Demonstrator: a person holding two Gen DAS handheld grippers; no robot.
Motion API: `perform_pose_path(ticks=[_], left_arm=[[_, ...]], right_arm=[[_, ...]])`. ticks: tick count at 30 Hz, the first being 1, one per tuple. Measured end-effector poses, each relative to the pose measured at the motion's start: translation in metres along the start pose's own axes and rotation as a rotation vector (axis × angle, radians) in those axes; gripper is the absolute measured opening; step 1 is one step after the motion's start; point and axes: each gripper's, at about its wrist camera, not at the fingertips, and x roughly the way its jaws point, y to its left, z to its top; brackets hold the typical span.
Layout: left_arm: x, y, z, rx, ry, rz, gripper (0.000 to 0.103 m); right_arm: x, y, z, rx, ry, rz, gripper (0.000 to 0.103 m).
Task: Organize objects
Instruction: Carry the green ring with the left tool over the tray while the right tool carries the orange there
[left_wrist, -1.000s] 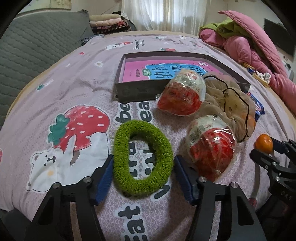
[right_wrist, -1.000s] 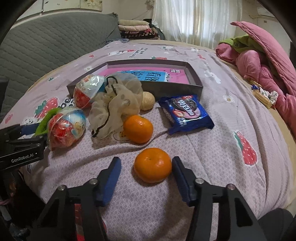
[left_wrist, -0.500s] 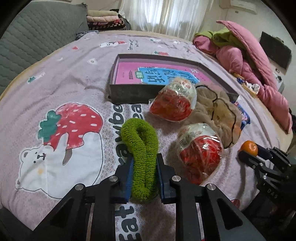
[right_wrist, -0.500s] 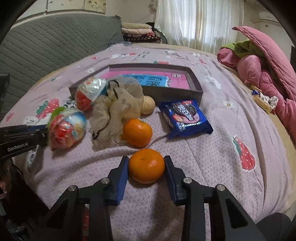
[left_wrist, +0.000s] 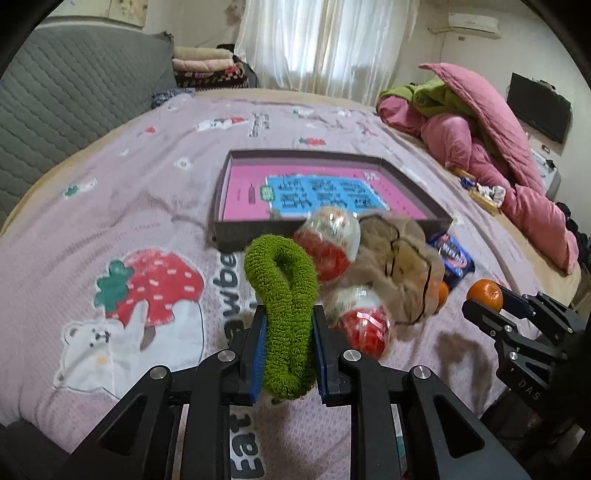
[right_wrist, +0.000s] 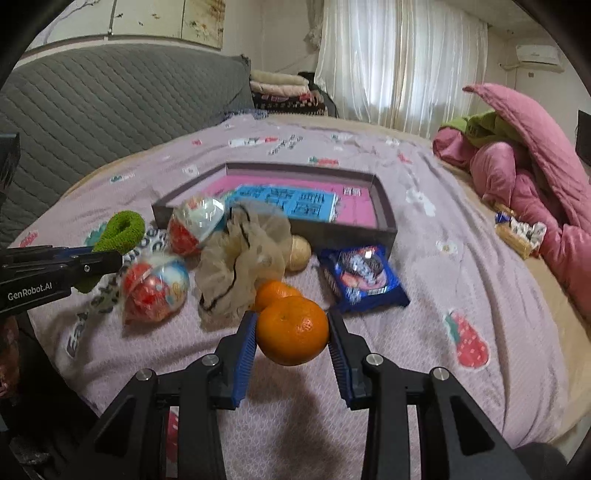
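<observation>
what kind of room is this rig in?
Most likely a home bedroom: the objects lie on a bed with a strawberry-print bedspread, a padded grey headboard behind it, and a heaped pink quilt beside curtains.

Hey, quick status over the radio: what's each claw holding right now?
Left gripper shut on green scrunchie. Right gripper shut on orange. Both lifted off bedspread. Tray ahead, path open.
</observation>
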Motion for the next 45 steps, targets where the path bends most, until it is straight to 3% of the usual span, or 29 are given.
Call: perform_pose_path(ticks=[8, 31, 45], left_arm=[[0.003, -0.006, 0.022, 0.001, -0.032, -0.007, 0.022], [0.059, -0.002, 0.088, 0.018, -0.067, -0.018, 0.022], [0.09, 0.01, 0.101, 0.006, -0.038, -0.017, 0.022]], right_arm=[[0.002, -0.006, 0.021, 0.011, -0.051, 0.004, 0.038], [0.042, -0.022, 0.073, 0.014, -0.106, -0.009, 0.038], [0.075, -0.034, 0.11, -0.009, -0.127, -0.018, 0.038]])
